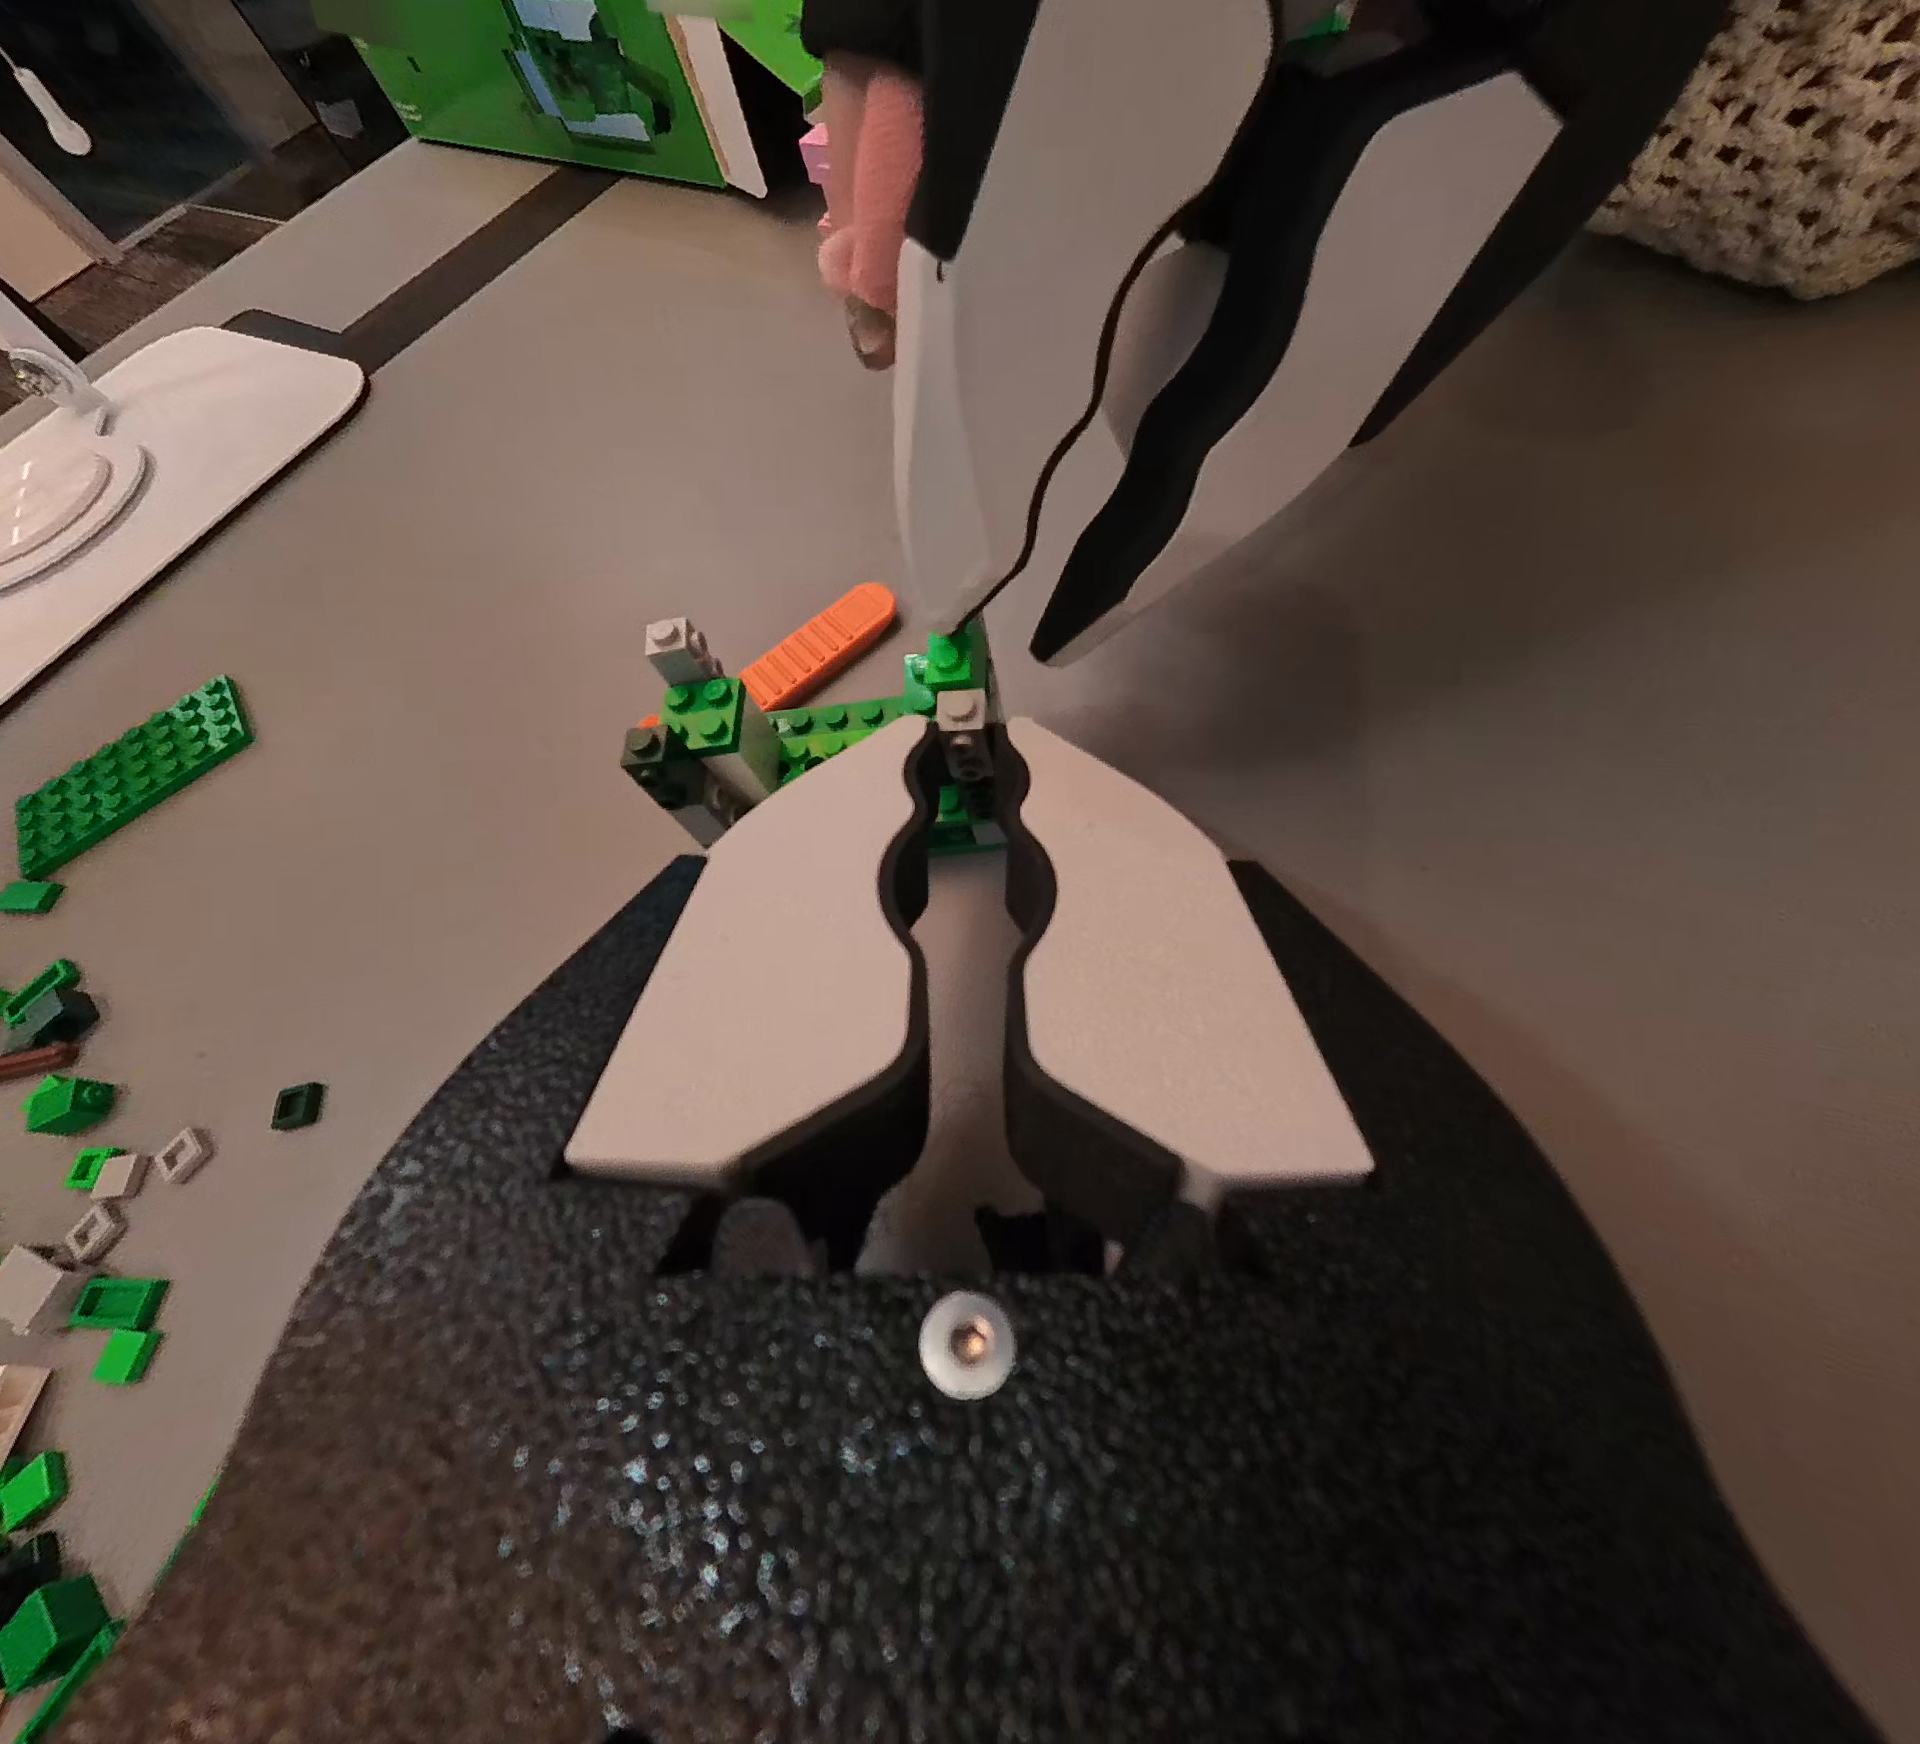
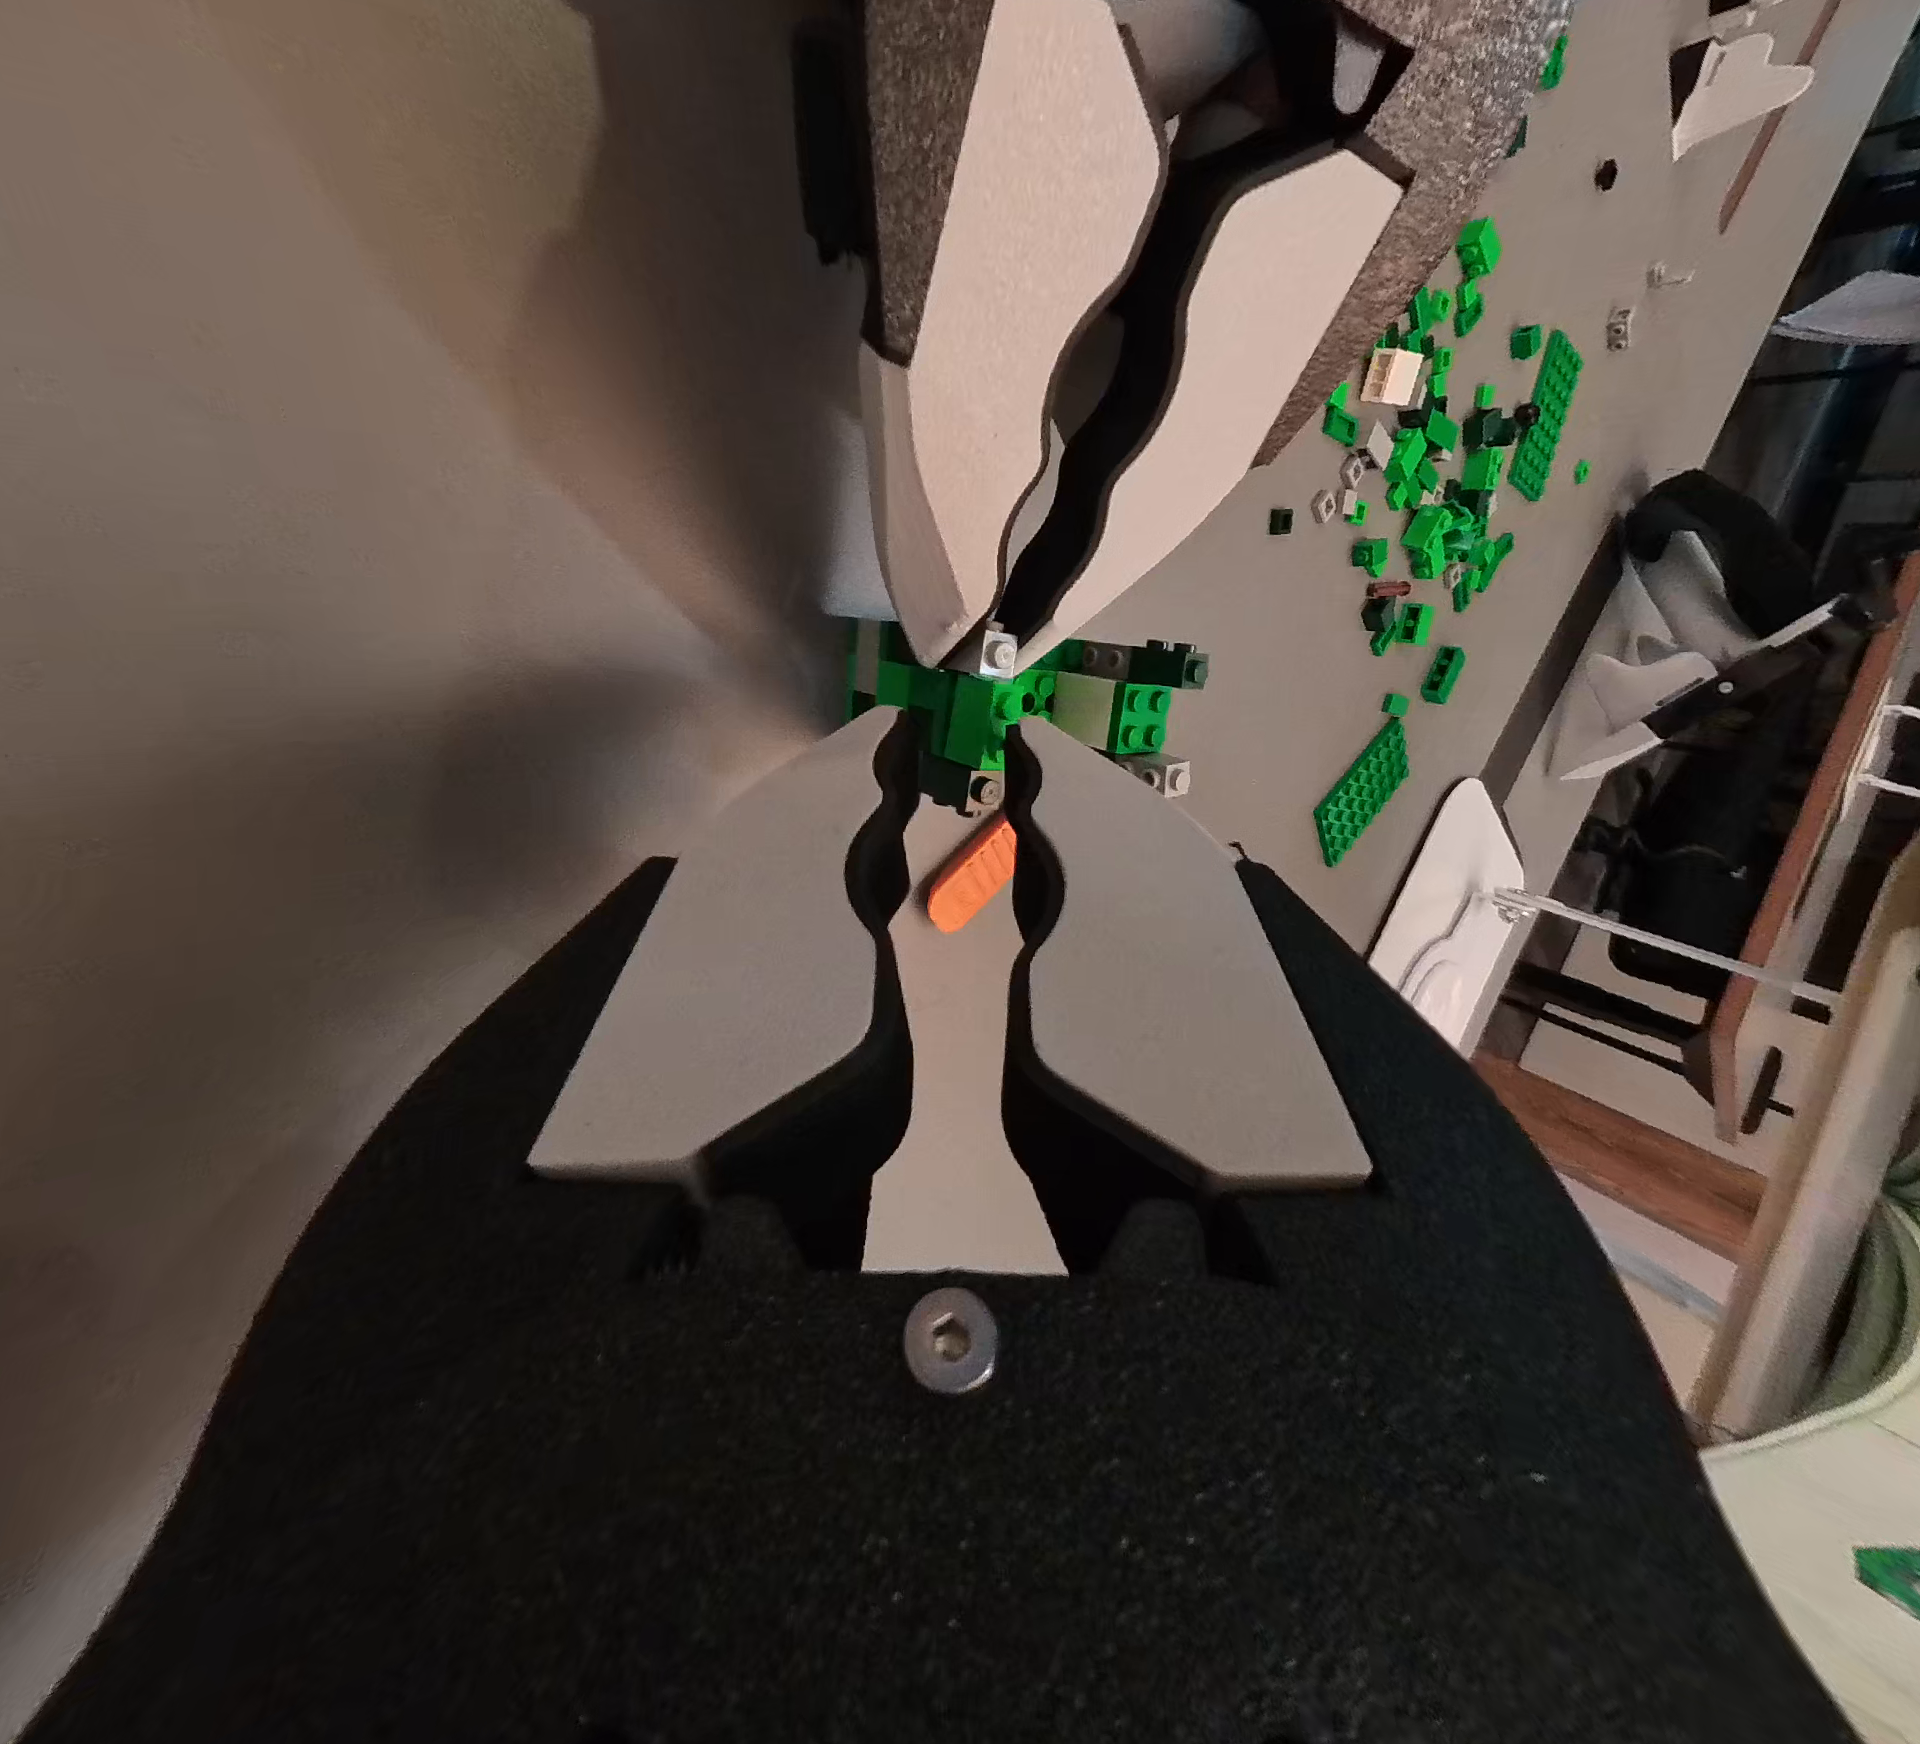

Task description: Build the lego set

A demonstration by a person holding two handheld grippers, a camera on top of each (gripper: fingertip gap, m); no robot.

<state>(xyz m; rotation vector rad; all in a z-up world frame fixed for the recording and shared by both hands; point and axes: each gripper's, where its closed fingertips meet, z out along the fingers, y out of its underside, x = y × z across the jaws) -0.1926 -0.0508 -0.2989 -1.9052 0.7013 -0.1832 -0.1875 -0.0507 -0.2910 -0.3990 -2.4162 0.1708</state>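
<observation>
The half-built green and grey lego model (image 1: 831, 738) sits mid-desk (image 1: 1455, 863), the orange brick separator (image 1: 821, 645) just beyond it. The left tool (image 1: 966, 749) is pinched narrow on a grey stud piece (image 1: 961, 707) of the model; the right tool (image 2: 961, 738) is closed on the green core. Best to brace with one, press straight along the studs, no twisting.

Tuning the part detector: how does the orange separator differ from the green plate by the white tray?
Colour: the orange separator versus the green plate. Surface: the separator is ribbed with a rounded end, while the plate is a studded rectangle. Place: the separator lies right behind the lego build, and the plate lies apart, left of it. Both rest on the grey table.
</observation>
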